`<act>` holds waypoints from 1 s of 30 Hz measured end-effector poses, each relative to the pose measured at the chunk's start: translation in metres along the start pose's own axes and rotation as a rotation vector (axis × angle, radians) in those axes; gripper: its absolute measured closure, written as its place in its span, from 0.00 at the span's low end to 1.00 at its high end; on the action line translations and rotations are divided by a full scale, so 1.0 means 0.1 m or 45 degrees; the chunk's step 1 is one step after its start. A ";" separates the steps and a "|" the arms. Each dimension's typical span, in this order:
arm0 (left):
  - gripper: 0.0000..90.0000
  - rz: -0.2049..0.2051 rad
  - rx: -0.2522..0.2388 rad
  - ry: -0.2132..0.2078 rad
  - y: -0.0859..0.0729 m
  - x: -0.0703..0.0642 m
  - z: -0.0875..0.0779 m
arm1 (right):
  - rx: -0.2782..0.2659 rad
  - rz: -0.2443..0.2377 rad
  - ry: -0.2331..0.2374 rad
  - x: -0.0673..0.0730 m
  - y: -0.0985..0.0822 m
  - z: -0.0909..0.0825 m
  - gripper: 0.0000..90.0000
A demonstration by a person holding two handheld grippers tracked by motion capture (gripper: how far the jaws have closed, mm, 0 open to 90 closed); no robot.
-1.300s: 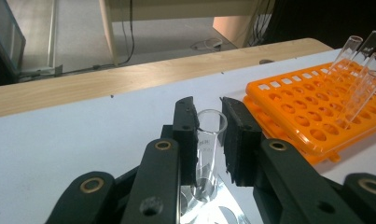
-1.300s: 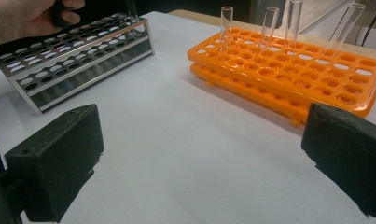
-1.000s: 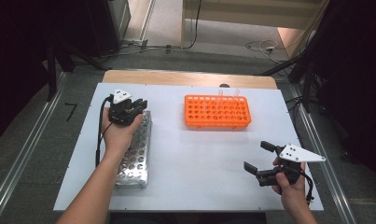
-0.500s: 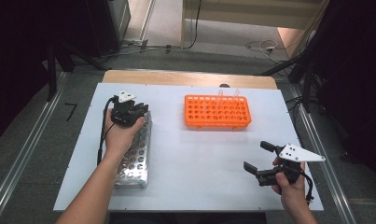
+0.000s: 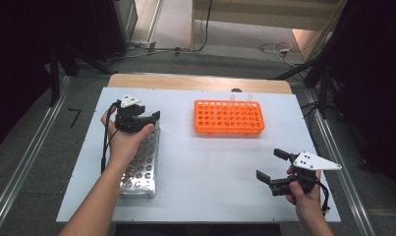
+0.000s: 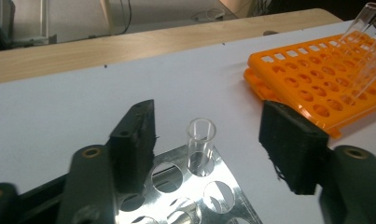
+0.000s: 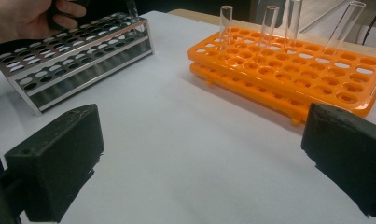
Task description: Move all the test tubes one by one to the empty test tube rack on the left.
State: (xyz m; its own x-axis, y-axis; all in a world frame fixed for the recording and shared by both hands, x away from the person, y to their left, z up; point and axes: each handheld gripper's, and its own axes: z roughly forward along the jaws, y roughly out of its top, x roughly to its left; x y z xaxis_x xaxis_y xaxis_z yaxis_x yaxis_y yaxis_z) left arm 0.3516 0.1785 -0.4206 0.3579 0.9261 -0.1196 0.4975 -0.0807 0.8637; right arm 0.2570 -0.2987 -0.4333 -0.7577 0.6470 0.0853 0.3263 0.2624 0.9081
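Note:
A clear glass tube (image 6: 200, 140) stands upright in a far corner hole of the metal rack (image 6: 223, 191). My left gripper (image 6: 209, 123) straddles it; its jaws have just been opening and now stand apart on both sides of the tube without touching it. From above, the left gripper (image 5: 147, 118) hovers over the far end of the metal rack (image 5: 139, 169). My right gripper (image 5: 273, 164) rests open above the table's near right, with nothing between its jaws (image 7: 199, 154). The orange rack (image 5: 228, 118) holds several upright glass tubes (image 7: 225, 28).
The white table top (image 5: 210, 167) spreads between the two racks. The orange rack (image 7: 288, 70) lies ahead of the right gripper, the metal rack (image 7: 83, 51) off to its left under the person's other hand. A wooden strip (image 5: 195, 81) borders the far edge.
The left gripper's jaws, shut before, have opened over the far end of the metal rack. Both hands have kept their places.

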 end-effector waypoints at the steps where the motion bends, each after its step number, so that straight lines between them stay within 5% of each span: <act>1: 0.30 0.002 -0.008 -0.014 0.00 -0.01 -0.02 | 0.002 0.000 -0.001 0.00 0.00 0.00 0.00; 12: 0.00 0.028 -0.121 -0.165 -0.03 -0.24 -0.32 | 0.015 0.013 -0.005 0.01 0.02 0.06 0.00; 30: 0.00 0.050 -0.201 -0.362 -0.33 -0.55 -0.65 | 0.018 0.021 -0.023 -0.08 0.21 0.29 0.00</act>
State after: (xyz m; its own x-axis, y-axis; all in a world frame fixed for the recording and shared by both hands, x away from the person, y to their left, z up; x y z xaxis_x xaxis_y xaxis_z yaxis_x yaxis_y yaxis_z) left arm 0.2643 0.1537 -0.4105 0.5918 0.7815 -0.1973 0.3583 -0.0358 0.9329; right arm 0.2860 -0.2779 -0.4265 -0.7418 0.6643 0.0924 0.3468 0.2620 0.9006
